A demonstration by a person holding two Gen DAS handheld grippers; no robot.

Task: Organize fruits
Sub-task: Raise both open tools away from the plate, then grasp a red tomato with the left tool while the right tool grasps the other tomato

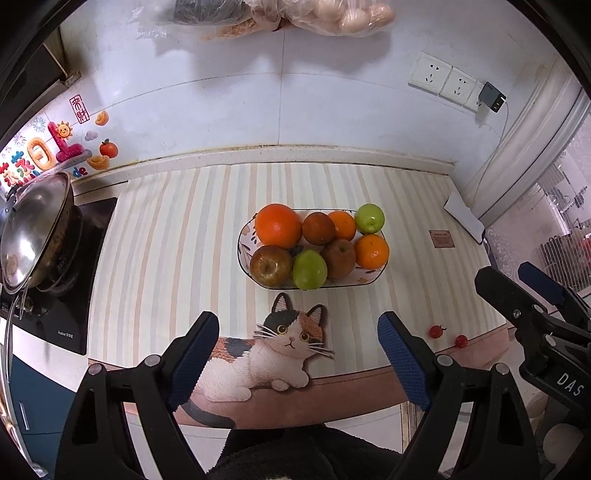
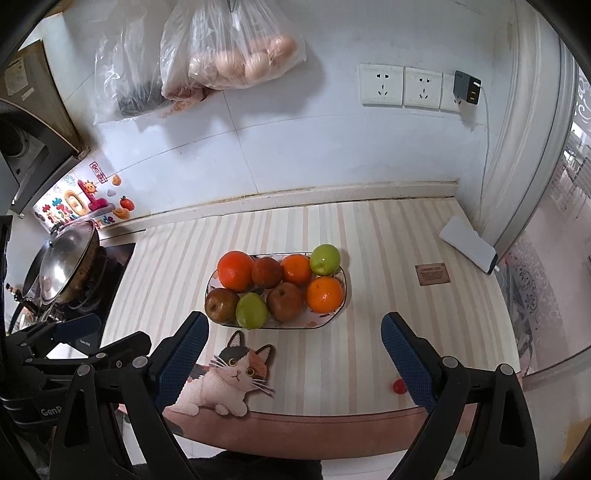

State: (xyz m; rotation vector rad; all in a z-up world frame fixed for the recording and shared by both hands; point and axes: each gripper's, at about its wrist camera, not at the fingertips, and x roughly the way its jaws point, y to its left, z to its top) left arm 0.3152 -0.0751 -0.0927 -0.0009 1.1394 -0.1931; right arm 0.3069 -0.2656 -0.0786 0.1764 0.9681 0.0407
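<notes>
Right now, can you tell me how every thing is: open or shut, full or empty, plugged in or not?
Left gripper: open, holding nothing.
Right gripper: open, holding nothing.
Dish: full of fruit, on the striped mat.
Cherry tomatoes: loose on the mat, outside the dish.
Pot: covered by its lid, on the stove.
Charger: plugged into the wall socket.
Bags: hanging on the wall, filled.

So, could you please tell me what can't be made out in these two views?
- Second cherry tomato: right wrist view shows only one; the right gripper's finger hides the spot. Left wrist view shows both.
- Brown label: print too small in both views.
- Hanging bags: cut off by the top edge, left wrist view.
- Fruit plate: its pattern is covered by fruit.
</notes>
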